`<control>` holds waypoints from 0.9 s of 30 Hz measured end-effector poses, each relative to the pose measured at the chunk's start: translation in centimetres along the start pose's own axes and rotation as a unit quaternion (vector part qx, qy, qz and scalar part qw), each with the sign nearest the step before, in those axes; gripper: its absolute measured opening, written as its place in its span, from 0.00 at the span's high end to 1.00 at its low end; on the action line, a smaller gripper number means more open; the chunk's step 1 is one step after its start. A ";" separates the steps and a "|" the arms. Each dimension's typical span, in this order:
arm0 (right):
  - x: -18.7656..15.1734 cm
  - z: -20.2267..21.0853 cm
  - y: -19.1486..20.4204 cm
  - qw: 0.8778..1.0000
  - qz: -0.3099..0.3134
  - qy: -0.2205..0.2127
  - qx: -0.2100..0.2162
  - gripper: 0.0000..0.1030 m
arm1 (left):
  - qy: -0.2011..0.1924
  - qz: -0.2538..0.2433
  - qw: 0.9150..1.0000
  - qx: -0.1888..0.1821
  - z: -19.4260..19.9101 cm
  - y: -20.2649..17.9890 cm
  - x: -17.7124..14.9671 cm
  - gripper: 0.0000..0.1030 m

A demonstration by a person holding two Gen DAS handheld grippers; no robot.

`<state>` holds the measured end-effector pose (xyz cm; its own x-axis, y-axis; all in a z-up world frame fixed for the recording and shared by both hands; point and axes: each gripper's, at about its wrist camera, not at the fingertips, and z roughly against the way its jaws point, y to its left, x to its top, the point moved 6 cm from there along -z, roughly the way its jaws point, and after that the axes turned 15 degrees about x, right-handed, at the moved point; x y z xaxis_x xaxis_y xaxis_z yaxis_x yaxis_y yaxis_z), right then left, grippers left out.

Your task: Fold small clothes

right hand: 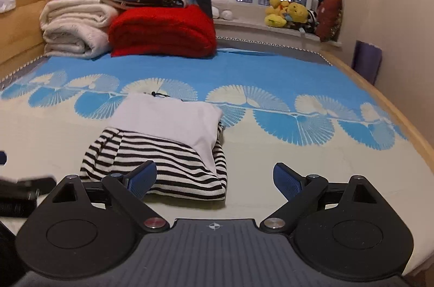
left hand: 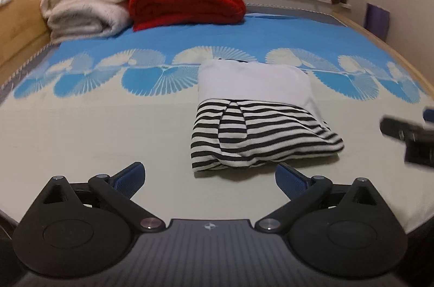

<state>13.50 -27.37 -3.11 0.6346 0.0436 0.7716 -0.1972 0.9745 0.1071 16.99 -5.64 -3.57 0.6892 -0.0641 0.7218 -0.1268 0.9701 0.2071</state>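
Note:
A small garment (left hand: 260, 119), white on top with black-and-white stripes below, lies folded into a compact bundle on the bed. In the left wrist view it sits just ahead of my left gripper (left hand: 210, 180), which is open and empty. In the right wrist view the garment (right hand: 160, 143) lies ahead and to the left of my right gripper (right hand: 215, 180), which is open and empty, its left fingertip (right hand: 142, 178) in front of the striped edge. The right gripper (left hand: 407, 135) also shows at the right edge of the left wrist view.
The bed cover (left hand: 95, 129) is cream with a blue fan-pattern band. Folded cream blankets (left hand: 84, 7) and a red blanket (left hand: 187, 1) are stacked at the far left. Plush toys (right hand: 290, 12) sit on the windowsill. A wooden bed rail (right hand: 393, 108) runs along the right.

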 end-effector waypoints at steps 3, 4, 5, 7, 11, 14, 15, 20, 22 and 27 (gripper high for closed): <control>-0.3 -0.8 0.1 1.000 -0.005 0.013 -0.003 0.09 | 0.009 0.013 1.000 0.003 -1.0 -0.1 0.1 0.01; -0.4 -0.9 0.3 1.000 -0.008 0.015 -0.001 0.09 | 0.008 0.016 1.000 0.002 -0.9 -0.2 0.1 0.01; -0.5 -1.0 0.4 1.000 -0.009 0.016 0.000 0.09 | 0.006 0.016 1.000 0.001 -0.9 -0.4 0.1 0.01; -0.4 -1.2 0.6 1.000 -0.007 0.017 0.004 0.10 | 0.001 0.011 1.000 -0.004 -0.5 -0.9 0.1 0.01; -0.6 -1.8 1.2 1.000 0.004 0.023 0.011 0.10 | -0.010 0.001 1.000 -0.009 -0.3 -1.3 0.0 0.01; -0.7 -2.0 1.6 1.000 0.013 0.025 0.015 0.10 | -0.017 -0.001 1.000 -0.009 -0.2 -1.4 0.0 0.01; -0.7 -2.1 1.6 0.999 0.014 0.025 0.016 0.10 | -0.017 0.001 1.000 -0.010 -0.2 -1.3 0.0 0.01; -0.7 -2.4 1.6 0.999 0.014 0.025 0.016 0.10 | -0.014 0.002 1.000 -0.012 -0.4 -1.5 0.1 0.01; -0.8 -2.5 1.5 0.999 0.009 0.027 0.017 0.09 | -0.013 0.000 1.000 -0.013 -0.4 -1.6 0.1 0.01; -0.7 -2.5 1.5 0.999 0.007 0.027 0.020 0.10 | -0.011 -0.004 1.000 -0.014 -0.4 -1.8 -0.1 0.01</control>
<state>14.56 -25.36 -5.06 0.6714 0.0692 0.7379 -0.2348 0.9642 0.1232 17.46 -7.28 -4.26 0.6735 -0.0761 0.7353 -0.1021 0.9756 0.1944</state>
